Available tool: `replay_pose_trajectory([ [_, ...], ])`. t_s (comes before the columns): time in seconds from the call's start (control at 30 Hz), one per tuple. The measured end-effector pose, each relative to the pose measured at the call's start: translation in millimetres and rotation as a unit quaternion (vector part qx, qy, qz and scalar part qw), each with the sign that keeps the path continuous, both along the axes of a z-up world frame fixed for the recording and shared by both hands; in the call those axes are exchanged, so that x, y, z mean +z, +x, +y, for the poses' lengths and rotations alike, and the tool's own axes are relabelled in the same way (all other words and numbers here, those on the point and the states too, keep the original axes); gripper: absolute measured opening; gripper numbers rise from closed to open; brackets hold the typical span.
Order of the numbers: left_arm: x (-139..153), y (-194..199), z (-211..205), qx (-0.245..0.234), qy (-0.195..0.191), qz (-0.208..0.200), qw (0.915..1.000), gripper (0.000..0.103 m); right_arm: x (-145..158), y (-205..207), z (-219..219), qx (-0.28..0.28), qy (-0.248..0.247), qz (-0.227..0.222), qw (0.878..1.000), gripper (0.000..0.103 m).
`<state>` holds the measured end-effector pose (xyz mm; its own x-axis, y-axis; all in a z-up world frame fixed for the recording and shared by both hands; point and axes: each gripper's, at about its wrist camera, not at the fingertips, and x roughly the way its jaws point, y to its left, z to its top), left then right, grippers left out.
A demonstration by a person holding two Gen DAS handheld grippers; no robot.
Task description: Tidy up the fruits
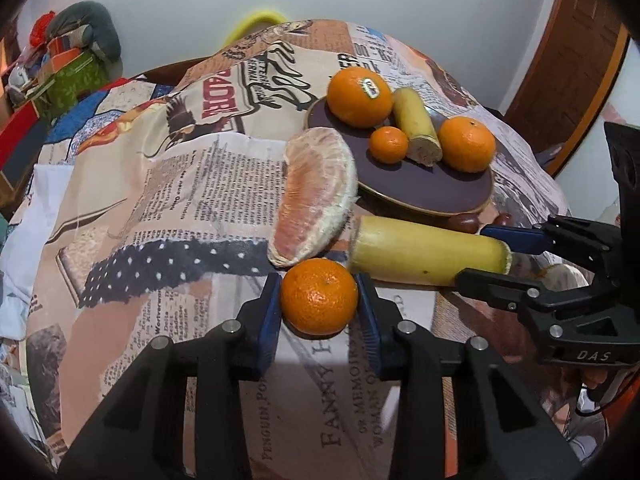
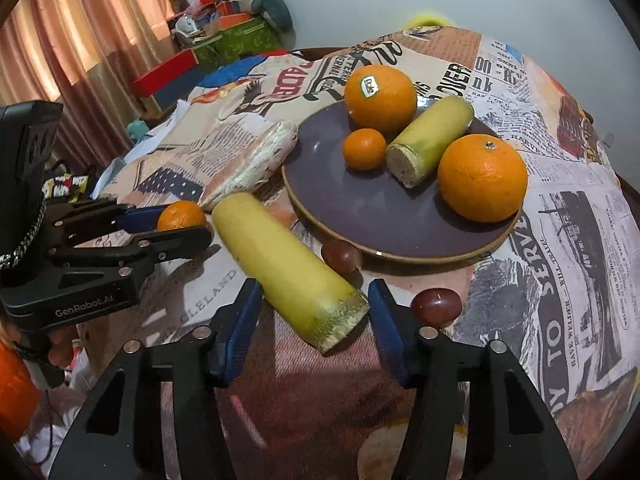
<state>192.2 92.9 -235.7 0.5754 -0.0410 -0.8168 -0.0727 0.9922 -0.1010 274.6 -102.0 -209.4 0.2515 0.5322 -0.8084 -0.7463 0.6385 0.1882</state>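
Observation:
A dark purple plate (image 1: 432,196) (image 2: 340,200) holds a large stickered orange (image 1: 359,96) (image 2: 380,98), a small mandarin (image 1: 388,144) (image 2: 364,149), a short yellow-green cane piece (image 1: 418,128) (image 2: 432,136) and another orange (image 1: 467,143) (image 2: 482,178). My left gripper (image 1: 319,300) (image 2: 170,222) has its blue pads against both sides of a mandarin (image 1: 319,297) (image 2: 182,216) on the cloth. My right gripper (image 2: 314,320) (image 1: 486,252) is open around the near end of a long yellow cane piece (image 2: 288,268) (image 1: 428,250), with gaps at both pads. A peeled pomelo segment (image 1: 316,196) (image 2: 252,160) lies beside the plate.
Two dark red grapes (image 2: 342,256) (image 2: 436,306) lie on the newspaper-print cloth (image 1: 168,208) near the plate's front rim. Boxes and a grey cushion (image 2: 240,20) sit on a shelf at the back left. A wooden door (image 1: 568,64) stands at the right.

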Motion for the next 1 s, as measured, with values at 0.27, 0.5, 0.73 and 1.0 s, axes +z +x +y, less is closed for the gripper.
replay_pose_trajectory([
  [0.27, 5.4, -7.6, -9.4, -0.011, 0.003, -0.006, 0.9999, 0.037, -1.6, -7.7, 2.2, 0.031, -0.018, 0.007, 0.999, 0.043],
  [0.5, 6.0, -12.8, -5.4, -0.003, 0.001, -0.005, 1.0, 0.037, -6.7, -6.7, 7.6, 0.017, -0.004, 0.008, 1.0, 0.041],
  [0.73, 14.8, -24.0, -3.5, 0.006, -0.003, -0.012, 0.9999, 0.037, 11.9, -31.7, -8.1, 0.017, 0.01, -0.015, 1.0, 0.037],
  [1.0, 29.4, -38.1, -19.7, -0.011, -0.005, -0.027, 0.9996, 0.037, 47.9, -56.4, -33.1, 0.003, 0.026, -0.068, 0.997, 0.036],
])
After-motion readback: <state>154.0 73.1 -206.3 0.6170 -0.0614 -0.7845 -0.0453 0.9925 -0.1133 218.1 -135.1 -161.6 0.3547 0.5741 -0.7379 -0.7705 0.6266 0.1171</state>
